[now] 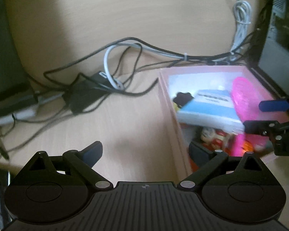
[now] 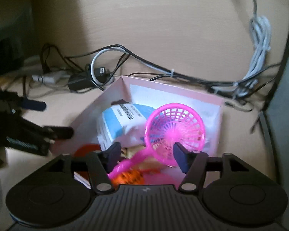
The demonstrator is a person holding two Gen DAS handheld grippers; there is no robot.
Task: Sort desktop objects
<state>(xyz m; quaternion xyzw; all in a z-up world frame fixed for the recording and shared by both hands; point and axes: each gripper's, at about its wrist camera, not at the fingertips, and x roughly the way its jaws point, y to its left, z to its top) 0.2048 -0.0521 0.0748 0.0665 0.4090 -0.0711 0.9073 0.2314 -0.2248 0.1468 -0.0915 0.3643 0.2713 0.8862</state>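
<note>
A pink cardboard box (image 1: 164,88) (image 2: 113,94) stands on the wooden desk. Inside lie a blue-and-white packet (image 1: 208,108) (image 2: 119,123), a pink plastic mesh strainer (image 1: 244,98) (image 2: 175,129), a small doll figure (image 1: 212,136) and something orange (image 2: 131,177). My left gripper (image 1: 146,152) is open and empty, straddling the box's left wall. My right gripper (image 2: 147,154) is open over the box, with the strainer's handle between its fingers but not clamped. Each gripper shows in the other's view: the right one (image 1: 260,115) and the left one (image 2: 52,117), both open.
A tangle of black and white cables (image 1: 125,57) (image 2: 125,61) with a black adapter (image 1: 82,96) lies behind the box. A coiled white cable (image 1: 240,19) (image 2: 260,44) hangs at the back right. Dark equipment (image 1: 3,73) stands at the left.
</note>
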